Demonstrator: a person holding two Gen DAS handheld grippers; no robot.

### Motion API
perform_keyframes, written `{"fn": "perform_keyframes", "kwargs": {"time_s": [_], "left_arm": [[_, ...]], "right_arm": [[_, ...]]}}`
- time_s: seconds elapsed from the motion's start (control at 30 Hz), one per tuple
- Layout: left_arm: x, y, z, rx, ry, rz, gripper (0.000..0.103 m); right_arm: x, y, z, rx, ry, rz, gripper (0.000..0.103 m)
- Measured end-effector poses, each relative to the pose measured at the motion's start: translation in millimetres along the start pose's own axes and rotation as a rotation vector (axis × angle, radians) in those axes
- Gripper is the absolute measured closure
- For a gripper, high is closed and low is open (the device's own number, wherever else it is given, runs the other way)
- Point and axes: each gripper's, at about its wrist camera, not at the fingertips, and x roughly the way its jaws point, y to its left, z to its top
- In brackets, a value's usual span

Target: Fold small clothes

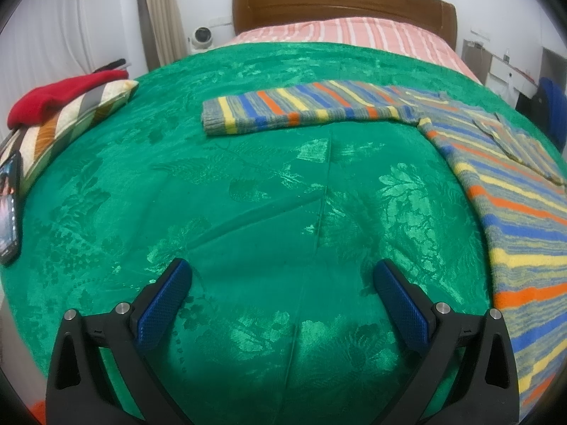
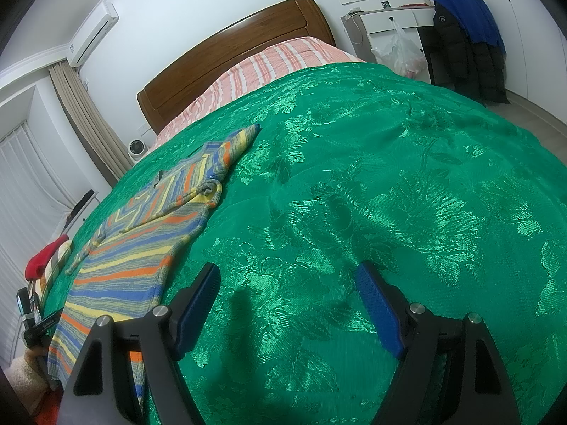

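A striped knit sweater in blue, yellow, orange and grey lies flat on the green bedspread. One sleeve stretches out to the left in the left wrist view. My left gripper is open and empty above the bedspread, left of the sweater's body. In the right wrist view the sweater lies at the left, its other sleeve pointing toward the headboard. My right gripper is open and empty, just right of the sweater's lower edge.
A striped pillow with a red garment on it lies at the bed's left edge, with a phone beside it. A wooden headboard stands at the back. A dark jacket hangs at the far right.
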Motion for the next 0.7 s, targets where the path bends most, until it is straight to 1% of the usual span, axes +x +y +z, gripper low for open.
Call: {"fn": "perform_keyframes", "kwargs": {"time_s": [0.17,0.3,0.4,0.53,0.6,0.63,0.7], "left_arm": [[-2.7,-2.7,4.1,0.008,0.035,0.005,0.0],[-6.7,-5.2,11.2,0.004,0.069,-0.014,0.0],[-15.9,-10.5,21.0,0.0,0.06,-0.048,0.0],[-30.8,-22.6,38.6,0.034,0.024,-0.093,0.0],[-35.1,-23.7,53.7,0.042,0.024,-0.143,0.0],[-36.7,-19.9,66.1,0.033,0.019,-0.173,0.0],[-36.0,-9.2,85.6,0.0,0.011,-0.2,0.0]], "right_arm": [[0.6,0.9,0.1,0.001,-0.001,0.001,0.025],[0.8,1.0,0.1,0.001,-0.001,0.001,0.025],[0.9,1.0,0.1,0.0,-0.001,0.001,0.025],[1.1,1.4,0.0,0.0,-0.001,0.001,0.025],[1.2,1.1,0.1,0.0,-0.001,0.001,0.024],[1.2,1.0,0.1,0.0,-0.001,0.001,0.024],[1.2,1.0,0.0,0.0,-0.001,0.001,0.024]]}}
